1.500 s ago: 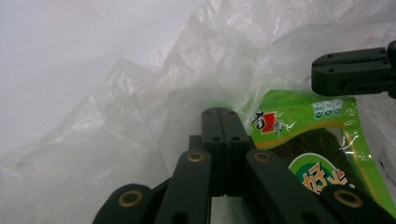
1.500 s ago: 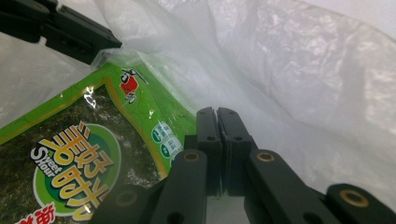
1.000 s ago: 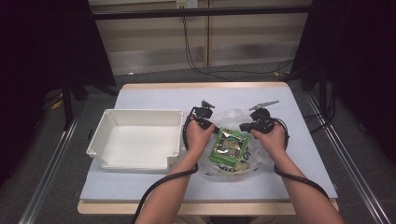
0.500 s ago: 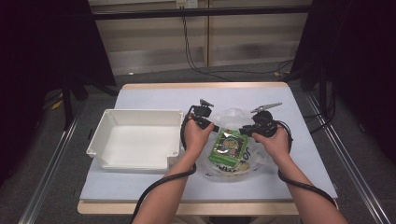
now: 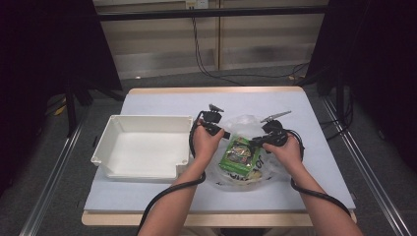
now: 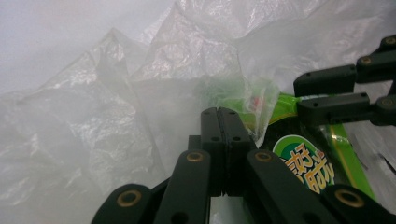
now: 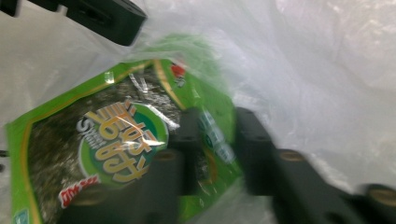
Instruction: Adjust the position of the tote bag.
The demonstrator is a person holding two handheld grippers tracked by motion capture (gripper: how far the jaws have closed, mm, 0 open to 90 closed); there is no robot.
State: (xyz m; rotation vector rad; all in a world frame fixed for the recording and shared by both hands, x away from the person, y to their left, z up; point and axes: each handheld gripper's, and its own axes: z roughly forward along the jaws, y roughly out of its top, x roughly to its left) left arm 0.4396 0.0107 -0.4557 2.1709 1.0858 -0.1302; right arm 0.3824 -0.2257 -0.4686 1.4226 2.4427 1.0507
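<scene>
A green snack packet [image 5: 238,157] lies inside a clear plastic bag [image 5: 246,123] on the table. My left gripper [image 5: 227,133] sits at the bag's left side. Its jaws are shut together [image 6: 223,116], with the thin bag film [image 6: 116,116] pinched at the tips. My right gripper [image 5: 253,143] reaches in from the right over the packet [image 7: 116,140]. Its jaws [image 7: 217,126] have just been closing and stand a little apart, the packet's right edge showing between them. The view is blurred and no firm press shows. Each gripper view shows the other gripper's jaws [image 6: 345,93] [image 7: 107,14] close by.
A white, empty tray [image 5: 147,118] stands on the left half of the pale table [image 5: 172,101], right beside my left hand. Cables trail from both grippers back along the forearms. Dark curtains and metal rails flank the table.
The right gripper has shifted slightly down and toward the packet. The left hand, the bag and the tray have stayed put.
</scene>
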